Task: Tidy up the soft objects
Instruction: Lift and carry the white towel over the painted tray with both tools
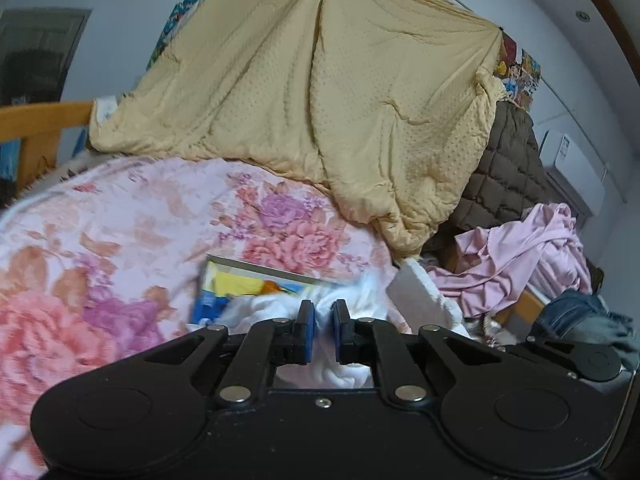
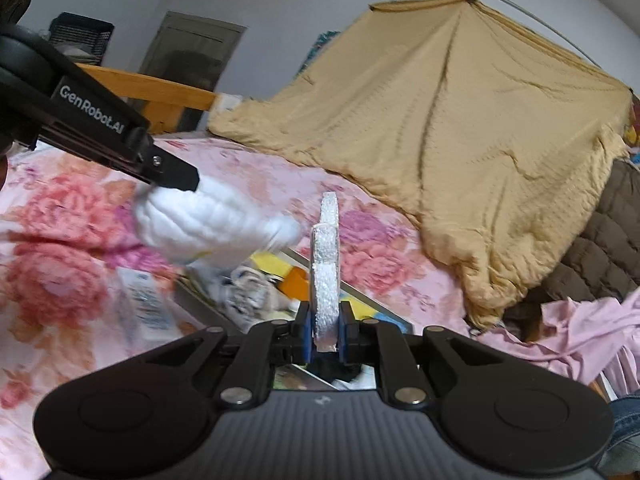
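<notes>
Left wrist view: the left gripper (image 1: 323,316) is pinched on a white fluffy cloth (image 1: 344,364), lifted above a flowered blanket (image 1: 120,232). Just beyond lies a picture book (image 1: 236,284), and at the right a white foam board (image 1: 416,292) stands edge-up. Right wrist view: the right gripper (image 2: 325,328) clamps that foam board (image 2: 326,280) upright between narrow jaws; the cloth (image 2: 208,224) hangs from the left gripper (image 2: 188,180) beside it. Farther back, a tan quilt (image 2: 460,128) drapes high over the bed, with a brown quilted coat (image 2: 600,248) and pink clothes (image 2: 580,340) to the right.
</notes>
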The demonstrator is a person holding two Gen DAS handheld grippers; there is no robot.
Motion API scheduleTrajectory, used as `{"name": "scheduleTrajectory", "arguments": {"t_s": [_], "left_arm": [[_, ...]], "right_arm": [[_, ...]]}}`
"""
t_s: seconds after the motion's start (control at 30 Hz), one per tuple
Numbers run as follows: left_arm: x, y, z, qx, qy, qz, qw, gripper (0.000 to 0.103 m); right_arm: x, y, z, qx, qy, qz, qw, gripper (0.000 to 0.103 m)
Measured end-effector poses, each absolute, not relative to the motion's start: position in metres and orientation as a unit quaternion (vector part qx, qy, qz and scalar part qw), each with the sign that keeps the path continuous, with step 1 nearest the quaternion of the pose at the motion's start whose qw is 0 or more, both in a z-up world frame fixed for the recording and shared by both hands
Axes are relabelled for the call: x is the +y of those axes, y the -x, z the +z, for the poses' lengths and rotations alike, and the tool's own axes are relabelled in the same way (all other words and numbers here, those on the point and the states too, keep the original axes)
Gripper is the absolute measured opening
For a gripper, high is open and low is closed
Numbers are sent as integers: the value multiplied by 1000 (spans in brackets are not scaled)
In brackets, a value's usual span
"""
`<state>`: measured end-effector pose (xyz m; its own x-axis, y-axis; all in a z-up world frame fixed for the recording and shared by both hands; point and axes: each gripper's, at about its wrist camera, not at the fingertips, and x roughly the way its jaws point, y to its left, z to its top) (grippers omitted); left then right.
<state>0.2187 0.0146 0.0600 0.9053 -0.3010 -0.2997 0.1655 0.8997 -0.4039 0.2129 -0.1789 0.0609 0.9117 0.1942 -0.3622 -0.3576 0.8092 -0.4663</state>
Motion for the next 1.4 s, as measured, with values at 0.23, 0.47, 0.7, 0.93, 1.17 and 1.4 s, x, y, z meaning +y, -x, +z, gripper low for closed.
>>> {"name": "scheduleTrajectory", "arguments": {"t_s": [0.23, 0.47, 0.7, 0.93, 1.17, 1.4], "left_arm": [[-28, -283, 58, 206, 175, -148, 951, 8], [-62, -346, 65, 204, 150, -159, 954, 8], [-94, -406, 61, 211, 133, -156, 956, 8], [-108, -443, 26, 245, 163, -146, 944, 9], [-112, -448, -7, 283, 158, -121, 938, 9], [-107, -447, -25, 316, 170, -96, 929, 16]], "right_arm": [[-241, -271, 57, 175, 152, 139, 963, 14], [-276, -328, 45, 190, 57, 148, 969, 14], [-281, -373, 18, 219, 89, 97, 967, 14], [-284, -394, 0, 258, 89, 76, 959, 14], [-286, -404, -13, 290, 88, 65, 951, 14], [-285, -402, -13, 293, 82, 79, 949, 17]]}}
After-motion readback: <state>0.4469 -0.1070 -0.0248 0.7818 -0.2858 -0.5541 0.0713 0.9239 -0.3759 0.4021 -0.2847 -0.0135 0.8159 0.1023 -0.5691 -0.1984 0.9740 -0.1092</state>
